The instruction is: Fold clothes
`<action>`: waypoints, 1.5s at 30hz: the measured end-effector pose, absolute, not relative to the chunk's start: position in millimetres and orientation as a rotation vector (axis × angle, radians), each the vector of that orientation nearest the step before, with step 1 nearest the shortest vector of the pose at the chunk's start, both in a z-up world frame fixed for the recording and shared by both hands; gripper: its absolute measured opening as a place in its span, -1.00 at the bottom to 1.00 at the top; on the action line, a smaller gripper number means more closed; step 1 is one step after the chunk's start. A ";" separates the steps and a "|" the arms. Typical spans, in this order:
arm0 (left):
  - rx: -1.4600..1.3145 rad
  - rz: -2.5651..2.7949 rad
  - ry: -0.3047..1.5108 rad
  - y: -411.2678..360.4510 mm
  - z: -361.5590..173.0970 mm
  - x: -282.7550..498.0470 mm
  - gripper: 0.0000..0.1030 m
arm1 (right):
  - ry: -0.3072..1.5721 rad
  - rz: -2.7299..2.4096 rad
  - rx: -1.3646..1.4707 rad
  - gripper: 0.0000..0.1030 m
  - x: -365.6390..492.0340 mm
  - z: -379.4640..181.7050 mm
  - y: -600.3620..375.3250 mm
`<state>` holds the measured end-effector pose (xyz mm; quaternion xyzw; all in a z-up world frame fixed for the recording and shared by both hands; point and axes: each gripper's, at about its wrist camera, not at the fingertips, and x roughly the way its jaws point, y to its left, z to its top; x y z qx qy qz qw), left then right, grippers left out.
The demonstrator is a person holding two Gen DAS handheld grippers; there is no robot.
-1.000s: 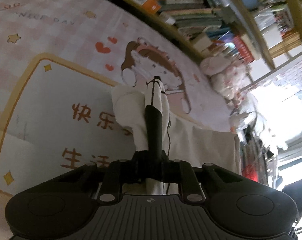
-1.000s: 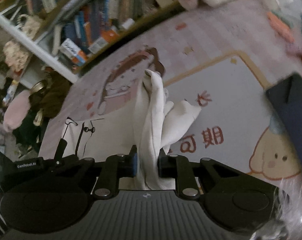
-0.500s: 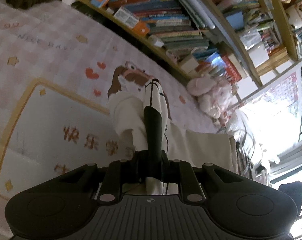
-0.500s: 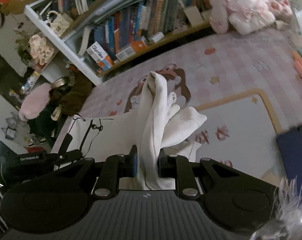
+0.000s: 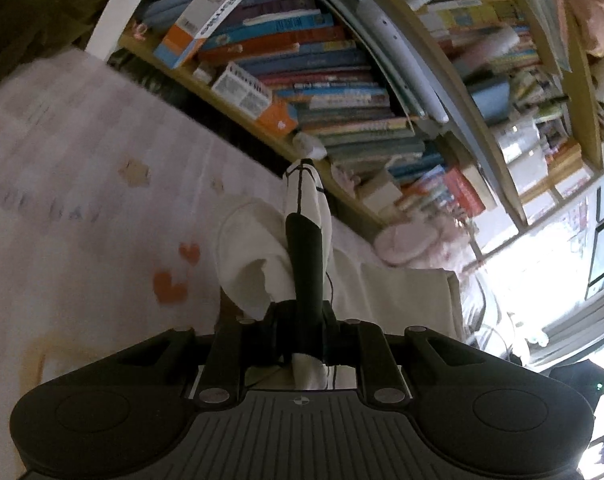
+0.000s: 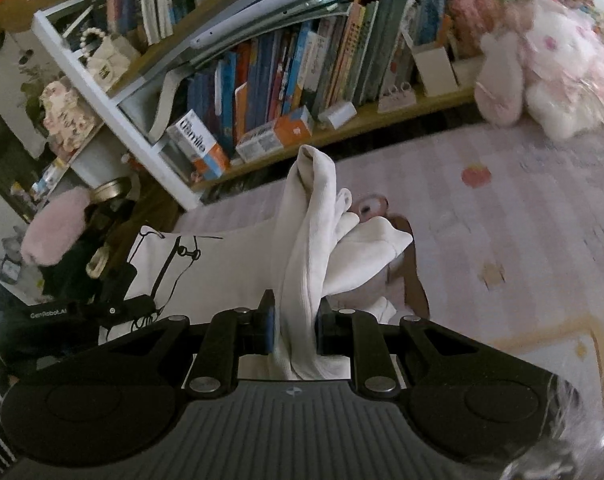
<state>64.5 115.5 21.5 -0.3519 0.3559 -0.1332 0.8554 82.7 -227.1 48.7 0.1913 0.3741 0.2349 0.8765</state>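
White garment (image 6: 305,248) bunched between both grippers' fingers (image 6: 268,322), seemingly clamped.

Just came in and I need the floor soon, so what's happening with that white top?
A person is folding a white garment over a pink play mat, one hand-held gripper in each hand. The right hand-held gripper is clamped on a bunched fold of it; the left hand-held gripper pinches the part with the black line print. The cloth hangs stretched between them, lifted in front of the bookshelf, not laid flat.
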 end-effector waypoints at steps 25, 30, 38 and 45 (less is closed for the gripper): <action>-0.756 -0.332 0.694 152.4 -24.3 250.7 -0.68 | 0.705 0.440 0.327 -0.67 266.9 10.8 -198.2; -0.762 -0.320 0.700 151.7 -41.7 261.5 -0.67 | 0.714 0.419 0.329 -0.67 281.0 -9.0 -198.5; -0.836 -0.280 0.732 162.7 -72.0 263.9 -0.41 | 0.810 0.319 0.511 -0.51 297.9 -52.9 -218.0; -0.922 -0.188 0.726 175.5 -70.7 249.9 -0.02 | 0.832 0.266 0.518 -0.18 291.9 -47.3 -218.6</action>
